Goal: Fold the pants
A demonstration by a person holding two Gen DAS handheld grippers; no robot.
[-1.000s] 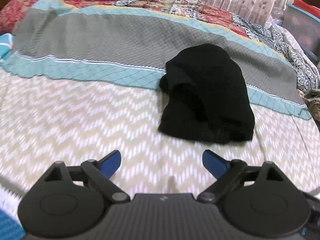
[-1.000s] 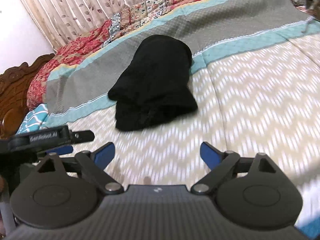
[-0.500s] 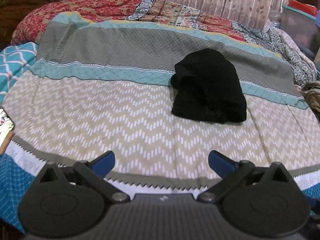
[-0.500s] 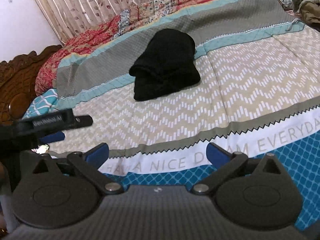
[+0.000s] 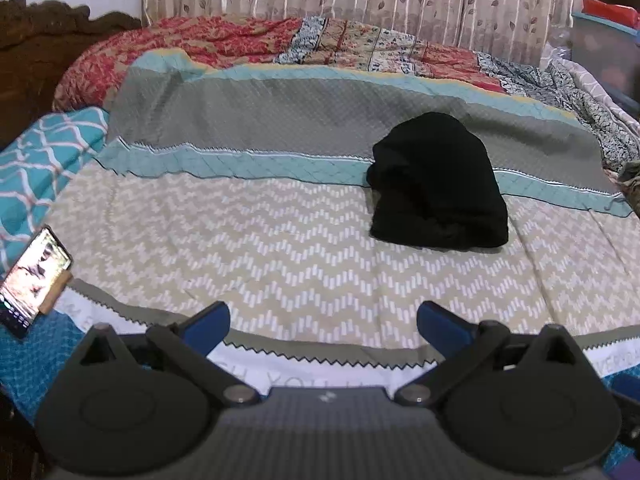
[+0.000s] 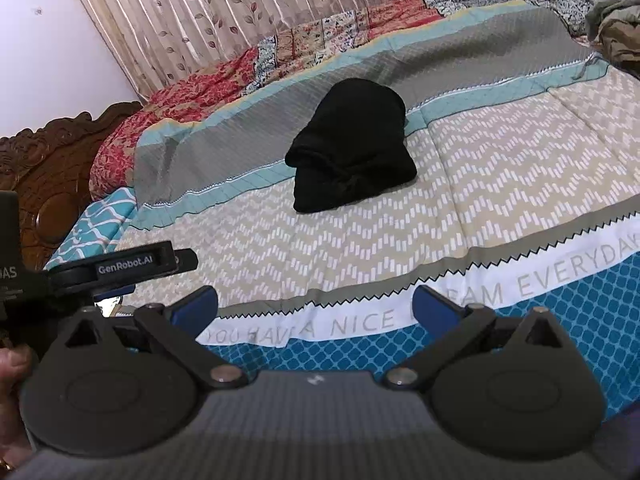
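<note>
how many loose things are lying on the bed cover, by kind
black folded pants: 1
phone with its screen lit, at the left edge: 1
total: 2
Both grippers, left and right, hang empty with jaws open, short of the pants.

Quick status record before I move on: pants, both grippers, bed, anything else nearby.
pants: black, folded into a compact bundle, lying across the teal stripe of the bedspread
left gripper: open, empty, apart from the pants
right gripper: open, empty, apart from the pants
bedspread: chevron-patterned, under the pants
phone: screen lit, at the bed's left edge
</note>
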